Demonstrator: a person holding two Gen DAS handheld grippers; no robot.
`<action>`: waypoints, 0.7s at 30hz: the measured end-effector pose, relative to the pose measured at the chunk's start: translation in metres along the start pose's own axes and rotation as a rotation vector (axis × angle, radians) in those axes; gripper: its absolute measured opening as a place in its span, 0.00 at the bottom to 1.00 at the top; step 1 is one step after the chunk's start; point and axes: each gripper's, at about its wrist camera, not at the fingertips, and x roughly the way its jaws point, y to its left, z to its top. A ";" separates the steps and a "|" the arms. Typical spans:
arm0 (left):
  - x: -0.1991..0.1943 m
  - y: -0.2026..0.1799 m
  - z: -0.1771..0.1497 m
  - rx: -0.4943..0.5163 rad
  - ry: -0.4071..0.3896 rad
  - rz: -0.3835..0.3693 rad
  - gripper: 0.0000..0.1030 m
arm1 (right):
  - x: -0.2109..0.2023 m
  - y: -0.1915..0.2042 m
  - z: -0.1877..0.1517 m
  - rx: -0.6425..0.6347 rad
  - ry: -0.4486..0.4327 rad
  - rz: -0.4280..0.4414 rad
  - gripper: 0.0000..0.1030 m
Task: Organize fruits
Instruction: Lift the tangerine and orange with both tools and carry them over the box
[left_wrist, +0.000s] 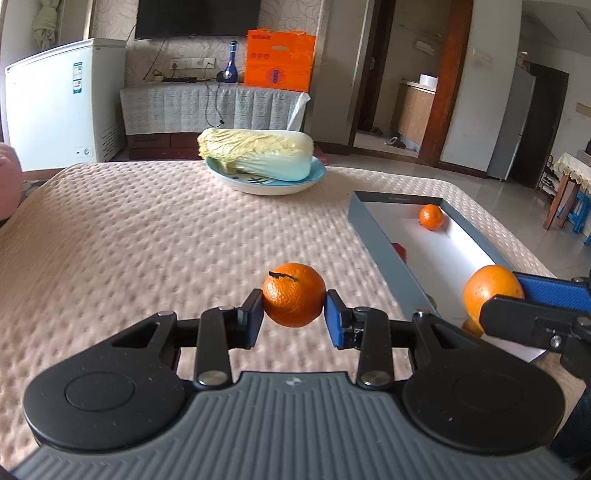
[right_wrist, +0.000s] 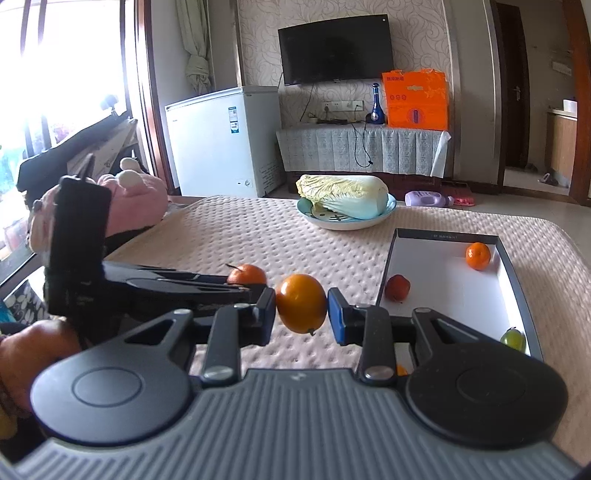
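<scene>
My left gripper (left_wrist: 294, 314) is shut on a rough-skinned mandarin (left_wrist: 294, 294) with a short stem, held above the pink quilted table cover (left_wrist: 129, 240). My right gripper (right_wrist: 301, 314) is shut on a smooth orange (right_wrist: 301, 303), its stem end pointing down. In the left wrist view that orange (left_wrist: 491, 291) hangs over the near end of the shallow grey box (left_wrist: 373, 236) with a white floor. The box holds a small mandarin (right_wrist: 478, 255) at its far end, a red fruit (right_wrist: 397, 288) by its left wall and a green fruit (right_wrist: 513, 339) near the front.
A Chinese cabbage (left_wrist: 256, 153) lies on a pale blue plate (left_wrist: 266, 186) at the table's far side. A pink plush toy (right_wrist: 136, 195) sits off the table's left edge. A white freezer (left_wrist: 59, 103), a wall TV and an orange carton stand behind.
</scene>
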 end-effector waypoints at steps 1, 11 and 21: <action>0.000 -0.002 0.000 -0.001 -0.004 -0.001 0.40 | -0.001 0.000 0.000 -0.001 0.000 0.006 0.33; 0.003 -0.009 0.004 0.008 -0.005 -0.021 0.40 | 0.000 -0.003 0.001 0.020 -0.014 0.021 0.33; 0.007 -0.008 0.008 0.007 0.003 -0.035 0.40 | -0.004 0.003 0.001 -0.018 -0.014 0.028 0.33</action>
